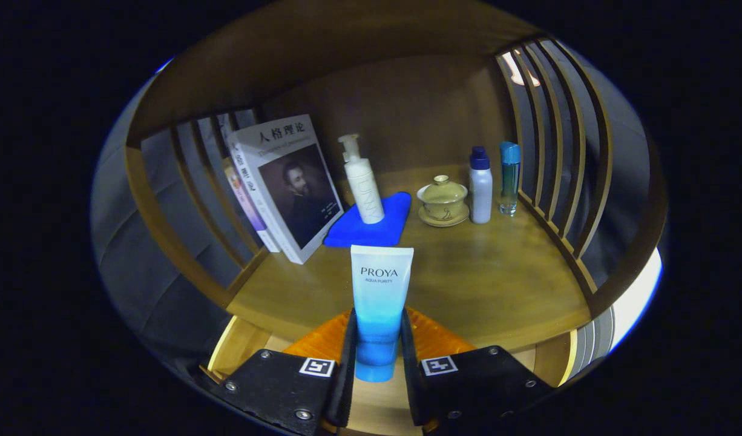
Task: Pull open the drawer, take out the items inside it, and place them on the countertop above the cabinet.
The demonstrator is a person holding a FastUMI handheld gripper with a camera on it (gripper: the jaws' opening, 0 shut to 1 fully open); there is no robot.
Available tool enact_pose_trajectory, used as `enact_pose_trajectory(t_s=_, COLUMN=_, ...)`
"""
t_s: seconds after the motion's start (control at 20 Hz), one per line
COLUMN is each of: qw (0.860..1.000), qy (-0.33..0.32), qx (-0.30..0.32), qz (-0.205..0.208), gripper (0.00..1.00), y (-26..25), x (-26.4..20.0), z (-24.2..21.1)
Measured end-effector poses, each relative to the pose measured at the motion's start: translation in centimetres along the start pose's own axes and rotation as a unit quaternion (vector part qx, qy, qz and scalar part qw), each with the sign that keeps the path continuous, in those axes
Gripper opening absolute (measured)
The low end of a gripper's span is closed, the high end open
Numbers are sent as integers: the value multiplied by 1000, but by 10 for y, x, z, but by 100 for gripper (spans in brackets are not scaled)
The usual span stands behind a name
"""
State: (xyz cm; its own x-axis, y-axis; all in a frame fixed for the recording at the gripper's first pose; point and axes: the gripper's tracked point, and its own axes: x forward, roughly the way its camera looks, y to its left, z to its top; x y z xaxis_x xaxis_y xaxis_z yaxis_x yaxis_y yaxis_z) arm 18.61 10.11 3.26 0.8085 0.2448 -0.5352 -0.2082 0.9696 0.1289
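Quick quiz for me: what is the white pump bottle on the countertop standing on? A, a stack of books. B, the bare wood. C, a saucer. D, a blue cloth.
D: the white pump bottle stands upright on the blue cloth, beyond the tube that the gripper holds between its fingers.

We see a smooth plastic tube (380, 297), a satin-sheened wooden countertop (480, 278), glossy paper books (286, 188), and perhaps a glazed ceramic cup (442, 195) upper right.

Pale-blue tube (380, 303), royal-blue cloth (371, 227), tan countertop (486, 278).
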Motion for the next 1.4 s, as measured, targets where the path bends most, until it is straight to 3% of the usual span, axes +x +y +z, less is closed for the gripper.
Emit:
enact_pose_trajectory(t_s=0.35, qw=999, qy=-3, qx=-11, qz=-42, gripper=43, y=-20, x=36, z=-2)
enact_pose_trajectory(t_s=0.55, qw=998, qy=-34, qx=-15, qz=-41, gripper=54, y=-13, x=32, z=6)
enact_pose_trajectory(t_s=0.75, qw=995, qy=-70, qx=-30, qz=-64, gripper=93, y=-14, x=7, z=13)
enact_pose_trajectory(t_s=1.15, qw=991, qy=-124, qx=-54, qz=-26, gripper=95, y=17, x=-61, z=-5)
enact_pose_trajectory(t_s=1.4, qw=986, qy=-151, qx=-67, qz=-23, gripper=95, y=23, x=-93, z=-22)
